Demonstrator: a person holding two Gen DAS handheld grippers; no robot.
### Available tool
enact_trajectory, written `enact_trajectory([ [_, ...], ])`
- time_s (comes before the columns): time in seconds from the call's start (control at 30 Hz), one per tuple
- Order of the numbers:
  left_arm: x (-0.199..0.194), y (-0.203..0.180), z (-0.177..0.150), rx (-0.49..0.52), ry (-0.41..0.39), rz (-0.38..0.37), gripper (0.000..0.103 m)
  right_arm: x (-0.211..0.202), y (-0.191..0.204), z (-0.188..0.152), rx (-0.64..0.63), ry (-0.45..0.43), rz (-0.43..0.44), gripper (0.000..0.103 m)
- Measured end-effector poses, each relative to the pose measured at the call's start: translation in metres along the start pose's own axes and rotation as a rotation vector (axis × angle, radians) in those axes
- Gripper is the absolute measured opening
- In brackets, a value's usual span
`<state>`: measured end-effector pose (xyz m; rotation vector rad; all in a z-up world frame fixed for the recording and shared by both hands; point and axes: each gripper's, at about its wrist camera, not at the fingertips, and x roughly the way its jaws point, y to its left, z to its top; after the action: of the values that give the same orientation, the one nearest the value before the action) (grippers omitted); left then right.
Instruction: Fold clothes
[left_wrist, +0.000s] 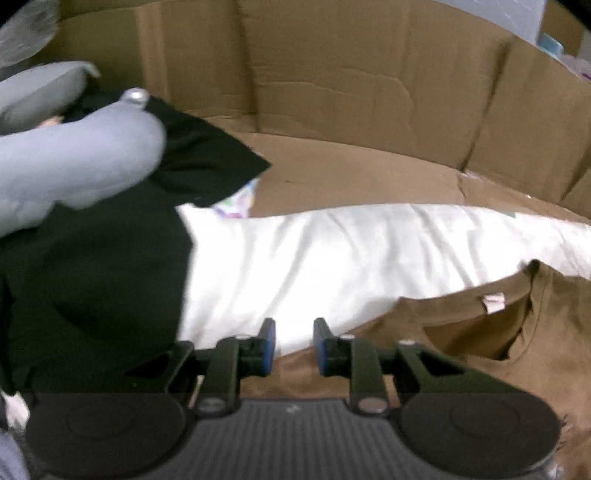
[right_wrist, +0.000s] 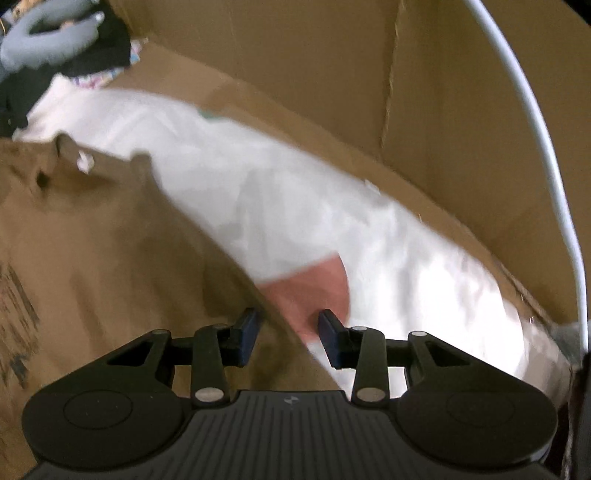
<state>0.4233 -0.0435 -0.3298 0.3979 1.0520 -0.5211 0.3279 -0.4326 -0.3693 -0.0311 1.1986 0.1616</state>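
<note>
Cardboard walls (left_wrist: 332, 66) stood up behind the work surface, creased and folded at the corners, and flattened cardboard lay under everything. We took the white sheet (left_wrist: 332, 258) as our landmark: it ran as a long pale band across the cardboard floor in both wrist views. On its near side lay the brown garment (left_wrist: 480, 343), spread fairly flat, its neck opening and a small white label (left_wrist: 493, 301) close to the sheet's edge; the garment overlapped the sheet along that edge. At the sheet's left end in the left wrist view we noted a black garment (left_wrist: 92, 277) heaped on it, with a grey padded object (left_wrist: 74, 166) resting on top, and a scrap of patterned fabric (left_wrist: 240, 201) peeking out between black cloth and sheet. In the right wrist view a pink patch (right_wrist: 314, 291) showed where the brown garment's edge crossed the sheet, and a thin white rod or cable (right_wrist: 546, 166) curved down the cardboard wall beyond the sheet's right end. The left gripper (left_wrist: 294, 347) hovered over the seam between sheet and brown garment, its blue pads (left_wrist: 269, 345) narrowly apart with nothing pinched between them. The right gripper (right_wrist: 291, 339) hung over the brown garment's edge near the pink patch, jaws spread wider, released, gripping no cloth that we could see. Both views were motion-blurred.
</note>
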Motion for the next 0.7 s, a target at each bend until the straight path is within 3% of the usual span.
enact_trajectory([
  [0.27, 0.019, -0.026, 0.004, 0.084, 0.014, -0.057, 0.025, -0.012, 0.003, -0.005, -0.036, 0.065, -0.033, 0.043],
  [0.4, 0.027, -0.031, 0.004, 0.113, 0.024, -0.059, 0.027, -0.023, 0.012, 0.012, -0.001, -0.015, 0.056, 0.043],
  [0.7, 0.043, -0.044, 0.002, 0.197, 0.046, -0.068, 0.027, 0.003, 0.048, 0.057, 0.055, -0.120, 0.109, 0.043],
])
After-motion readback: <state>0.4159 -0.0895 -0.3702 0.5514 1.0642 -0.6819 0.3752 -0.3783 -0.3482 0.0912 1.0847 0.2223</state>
